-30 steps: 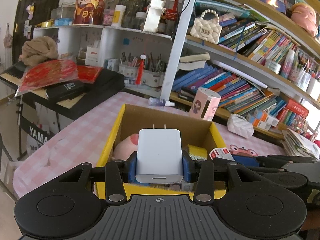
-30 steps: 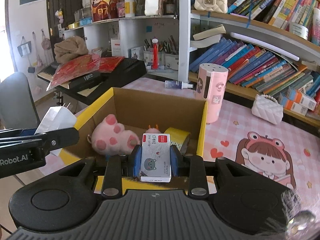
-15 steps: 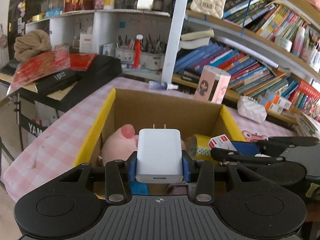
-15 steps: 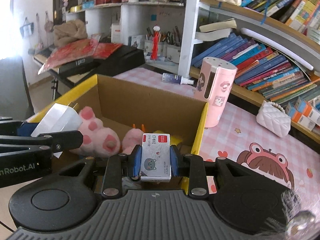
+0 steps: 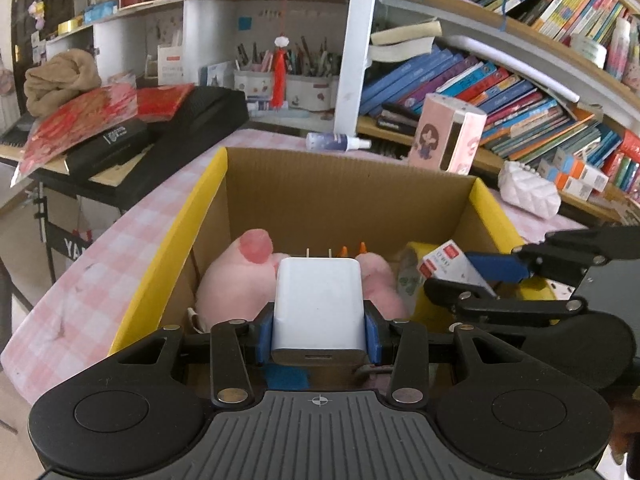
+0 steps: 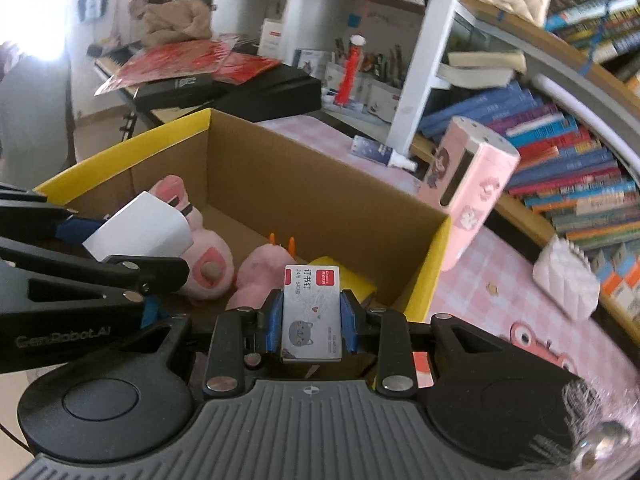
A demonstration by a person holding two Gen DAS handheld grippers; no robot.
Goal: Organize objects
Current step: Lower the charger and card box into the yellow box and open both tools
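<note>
One white rectangular plastic wall charger, its two metal prongs pointing forward, is sitting clamped between the blue pads of the left gripper at the lower centre of the left wrist view, hanging over the open brown cardboard box with yellow rim flaps. One small grey-and-red staple box printed with a cat is being held the same way by the right gripper, low in the centre of the right wrist view, also above the box interior. Inside the box, one pink plush toy is lying along the left half, and one roll of yellow tape is resting at the right wall. On the pink checked counter beyond the box, one pink cylindrical holder, one small spray bottle and one white quilted purse are standing apart from each other.
</note>
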